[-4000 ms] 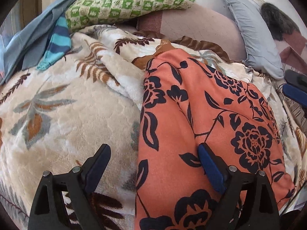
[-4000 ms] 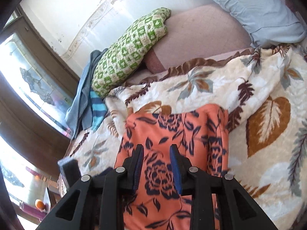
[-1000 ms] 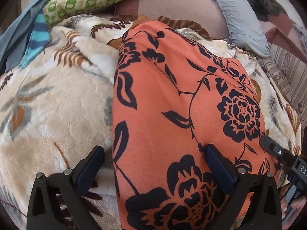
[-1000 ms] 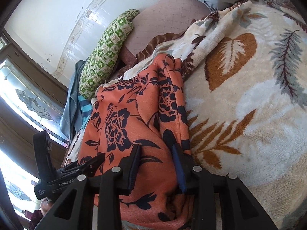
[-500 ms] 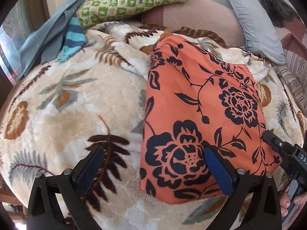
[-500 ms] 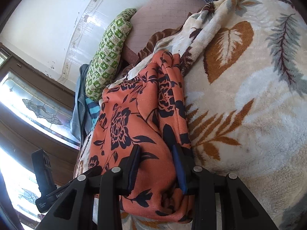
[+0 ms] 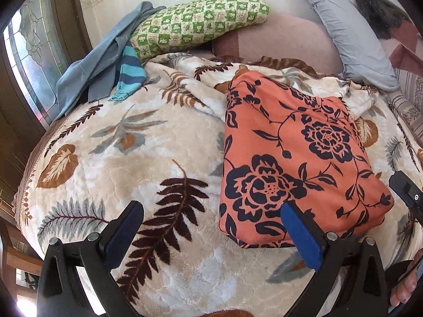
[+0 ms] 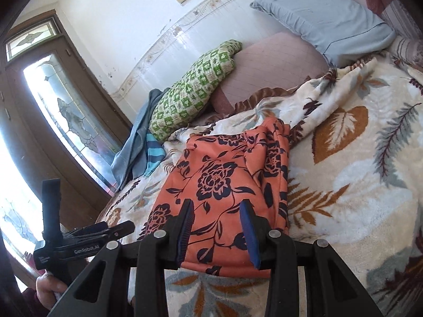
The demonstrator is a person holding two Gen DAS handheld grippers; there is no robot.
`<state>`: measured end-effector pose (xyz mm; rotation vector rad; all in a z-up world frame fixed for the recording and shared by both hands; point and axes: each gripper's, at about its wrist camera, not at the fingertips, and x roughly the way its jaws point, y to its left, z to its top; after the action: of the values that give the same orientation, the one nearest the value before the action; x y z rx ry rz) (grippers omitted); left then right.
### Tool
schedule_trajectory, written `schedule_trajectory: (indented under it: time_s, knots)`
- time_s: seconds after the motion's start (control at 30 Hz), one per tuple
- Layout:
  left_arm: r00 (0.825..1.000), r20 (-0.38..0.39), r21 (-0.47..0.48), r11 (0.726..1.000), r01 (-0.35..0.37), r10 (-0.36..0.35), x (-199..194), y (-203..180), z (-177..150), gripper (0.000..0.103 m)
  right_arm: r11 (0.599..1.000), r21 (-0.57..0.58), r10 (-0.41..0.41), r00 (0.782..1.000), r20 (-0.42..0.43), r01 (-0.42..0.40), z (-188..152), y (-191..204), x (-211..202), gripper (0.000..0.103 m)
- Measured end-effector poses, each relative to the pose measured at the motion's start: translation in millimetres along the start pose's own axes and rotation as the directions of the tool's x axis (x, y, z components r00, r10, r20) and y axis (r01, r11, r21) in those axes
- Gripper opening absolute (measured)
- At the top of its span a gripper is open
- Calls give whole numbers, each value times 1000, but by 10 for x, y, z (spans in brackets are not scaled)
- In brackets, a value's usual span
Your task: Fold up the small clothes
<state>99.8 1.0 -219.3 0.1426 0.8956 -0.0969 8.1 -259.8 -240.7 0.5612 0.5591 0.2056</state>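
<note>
An orange garment with dark blue flowers (image 7: 296, 155) lies folded into a long rectangle on the leaf-patterned blanket (image 7: 137, 142). It also shows in the right wrist view (image 8: 224, 182). My left gripper (image 7: 211, 227) is open wide and empty, raised above the near left corner of the garment. My right gripper (image 8: 215, 224) is open and empty, raised over the garment's near edge. The left gripper's body shows at the lower left of the right wrist view (image 8: 79, 243).
A green checked pillow (image 7: 195, 23), a pink cushion (image 7: 280, 42) and a grey pillow (image 7: 351, 39) lie at the head of the bed. Grey-blue cloth and a striped blue piece (image 7: 129, 74) lie at the far left by a glass door (image 8: 66, 111).
Both grippers have pulled back and up from the garment. The right gripper has opened and let go of the garment's edge. The garment now lies flat and folded.
</note>
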Motion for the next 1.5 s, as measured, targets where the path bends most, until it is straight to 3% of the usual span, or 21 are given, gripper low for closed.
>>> schedule_trajectory:
  time_s: [0.1, 0.33, 0.67, 0.8, 0.9, 1.03, 1.1, 1.3, 1.5]
  knots:
    - [999, -49, 21, 1000, -16, 17, 219, -25, -54, 103, 1000, 10, -14, 1000, -28, 15, -11, -45, 82, 39]
    - [996, -67, 21, 998, 52, -50, 496, -49, -52, 103, 996, -24, -91, 986, -142, 89, -48, -138, 471, 40]
    - [996, -47, -10, 997, 79, -79, 532, -43, -115, 103, 993, -25, -117, 984, -137, 114, -75, -247, 530, 40]
    - [992, -87, -14, 996, 89, -90, 498, -27, -144, 103, 989, -62, -140, 982, -128, 133, -124, -170, 472, 40]
    - [997, -47, -9, 998, 66, -66, 312, -4, -160, 103, 991, -54, -130, 985, -112, 125, -131, -121, 324, 40]
    - [996, 48, -17, 997, 70, -69, -51, 54, -153, 103, 990, -58, -129, 990, -47, 127, -96, -41, 24, 50]
    - [995, 82, -22, 998, 60, -58, -231, 86, -135, 103, 988, -77, -135, 991, -21, 133, -69, 29, -125, 50]
    - [987, 149, -28, 998, -62, 65, -706, 158, -9, 103, 972, -134, -193, 981, 6, 192, 49, 334, -490, 52]
    - [967, 221, -70, 991, -114, 126, -1125, 251, 32, 103, 949, -200, -241, 970, 37, 244, 172, 795, -759, 55]
